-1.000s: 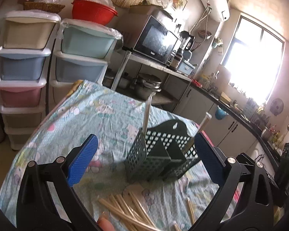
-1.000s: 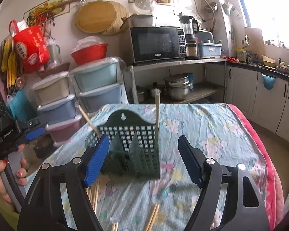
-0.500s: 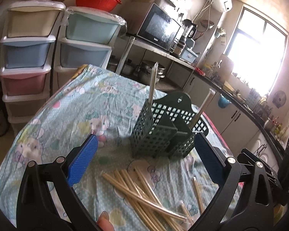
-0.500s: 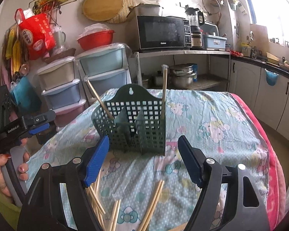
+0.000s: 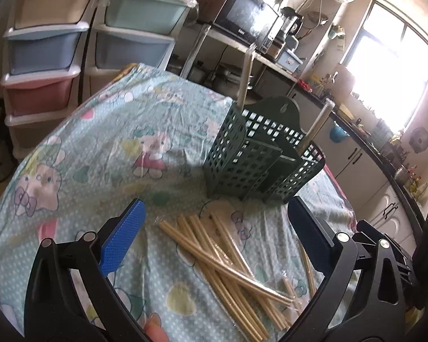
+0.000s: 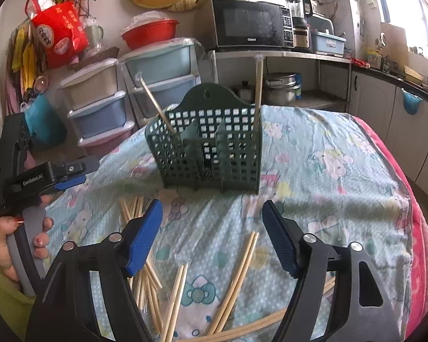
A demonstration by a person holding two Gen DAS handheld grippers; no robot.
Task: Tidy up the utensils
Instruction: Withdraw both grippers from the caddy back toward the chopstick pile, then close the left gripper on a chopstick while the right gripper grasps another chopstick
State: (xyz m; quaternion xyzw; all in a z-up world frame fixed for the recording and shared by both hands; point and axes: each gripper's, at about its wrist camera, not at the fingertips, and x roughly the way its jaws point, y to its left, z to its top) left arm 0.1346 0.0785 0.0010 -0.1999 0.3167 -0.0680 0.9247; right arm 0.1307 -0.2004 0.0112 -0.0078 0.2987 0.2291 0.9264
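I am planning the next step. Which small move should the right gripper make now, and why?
Probably lower the right gripper onto one chopstick lying under it. Its jaws are open and empty, many chopsticks lie loose on the tablecloth, and the green holder holds only two.

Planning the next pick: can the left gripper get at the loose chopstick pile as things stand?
Probably yes. The left gripper is open and empty, with the chopstick pile lying flat on the tablecloth between its fingers. The green caddy stands beyond the pile, not in the way.

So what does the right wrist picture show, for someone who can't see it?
An open right hand-held gripper hovers over loose chopsticks on a cartoon-print tablecloth. Behind stands a green slotted holder with two sticks in it.
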